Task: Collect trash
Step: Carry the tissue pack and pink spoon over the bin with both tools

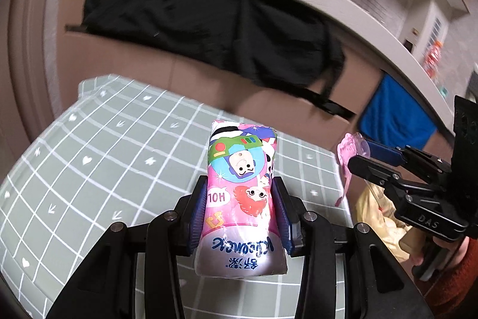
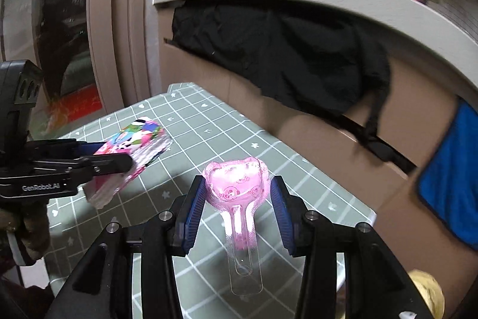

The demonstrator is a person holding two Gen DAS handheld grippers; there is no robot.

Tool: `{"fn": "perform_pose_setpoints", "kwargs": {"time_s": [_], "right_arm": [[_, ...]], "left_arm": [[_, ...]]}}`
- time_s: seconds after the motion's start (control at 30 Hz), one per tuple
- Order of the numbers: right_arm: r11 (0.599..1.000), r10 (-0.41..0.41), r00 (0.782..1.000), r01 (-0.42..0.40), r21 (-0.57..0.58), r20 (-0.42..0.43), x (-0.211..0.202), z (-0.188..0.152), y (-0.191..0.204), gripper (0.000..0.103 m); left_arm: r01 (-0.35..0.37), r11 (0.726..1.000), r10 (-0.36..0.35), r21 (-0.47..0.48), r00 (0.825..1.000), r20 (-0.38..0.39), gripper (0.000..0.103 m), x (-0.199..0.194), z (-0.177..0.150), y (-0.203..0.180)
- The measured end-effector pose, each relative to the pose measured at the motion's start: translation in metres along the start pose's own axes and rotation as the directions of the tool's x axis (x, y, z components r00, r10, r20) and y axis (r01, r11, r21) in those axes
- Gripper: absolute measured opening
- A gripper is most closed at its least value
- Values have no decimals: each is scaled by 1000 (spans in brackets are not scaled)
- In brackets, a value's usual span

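L wrist view: left tongs [image 1: 239, 208] clamped on tissue pack [image 1: 239, 199], centre frame, above the checked surface [image 1: 89, 154]. R wrist view: right tongs [image 2: 237, 208] pinch pink blister wrapper [image 2: 236, 181] at its wide head, centre frame, off surface; tissue pack mid-left.

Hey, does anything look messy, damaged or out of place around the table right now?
Nothing spilled or broken. A black garment hangs untidily out of the cardboard box behind the table. The left gripper holds a tissue pack; the right gripper holds a pink wrapper.
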State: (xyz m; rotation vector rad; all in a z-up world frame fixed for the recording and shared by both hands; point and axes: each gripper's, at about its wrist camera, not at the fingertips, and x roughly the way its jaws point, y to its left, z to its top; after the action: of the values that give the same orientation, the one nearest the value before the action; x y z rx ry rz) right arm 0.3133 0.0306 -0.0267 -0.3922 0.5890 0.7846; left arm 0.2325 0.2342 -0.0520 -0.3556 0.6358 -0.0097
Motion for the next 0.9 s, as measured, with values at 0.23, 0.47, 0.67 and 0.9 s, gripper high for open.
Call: {"fn": "perform_pose_setpoints", "kwargs": {"time_s": [0.23,0.47,0.67,0.9], "right_arm": [[998,-36,996,32,56,78,-48,-17,-26,41],[989,-111,980,92,119,165,-107,-36,-66,41],[963,-227,949,186,193,219,-162,-58,-114,41],[909,-362,908,294,296,209,-211,-92,-169,41]], "left_arm": [[13,993,-17,115,999,30,42,-8,10,-64],[52,972,-73,230,994,84,42,-10,25,-144],[136,940,-176,313,979,103,42,1,29,-223],[251,895,-285,369,958,40,42,27,12,-293]]}}
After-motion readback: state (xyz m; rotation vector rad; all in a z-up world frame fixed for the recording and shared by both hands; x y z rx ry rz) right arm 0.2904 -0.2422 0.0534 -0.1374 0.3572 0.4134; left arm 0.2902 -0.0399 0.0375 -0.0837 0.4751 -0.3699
